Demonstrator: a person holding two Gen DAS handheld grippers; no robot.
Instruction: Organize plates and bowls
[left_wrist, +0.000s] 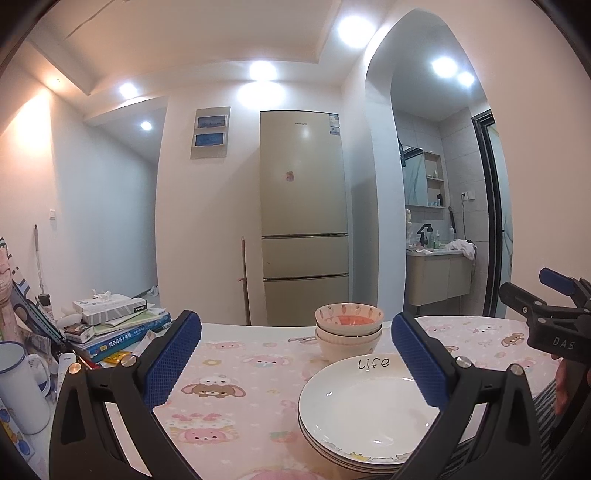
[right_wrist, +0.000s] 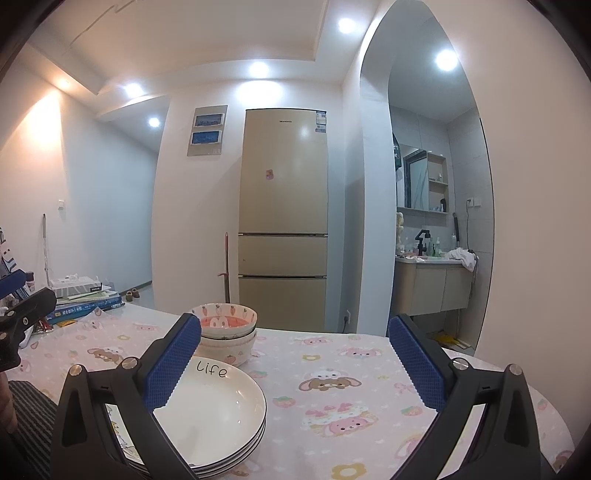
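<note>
Both claws stood wide open and held nothing. The left gripper (left_wrist: 295, 354) hung above the near part of the table (left_wrist: 236, 369), its blue pads spread well apart; its right finger (left_wrist: 417, 362) crossed in front of the right rim of the stack of plates (left_wrist: 354, 410), though whether it touched the rim could not be told. The right gripper (right_wrist: 295, 354) was just as wide, its left finger (right_wrist: 173, 362) over the top plate's near-left rim, contact again unclear. In the left wrist view the right gripper's black body at the far right edge bore the letters "DAS".

The stack of plates (right_wrist: 218, 410) sat on the pink cartoon-animal tablecloth (right_wrist: 351, 387), near the front edge. The top plate read "Life" in black script on its far rim. Just behind it, touching or nearly so, stood the stack of bowls (left_wrist: 349, 328), nested, with carrots painted around the rim of the top one.

On the far left of the table lay a pile of books (left_wrist: 125, 328) under a tissue box (left_wrist: 110, 306), with a white mug (left_wrist: 18, 391) nearer. The fridge (left_wrist: 303, 218) behind carried a small brand word, too small to read.
</note>
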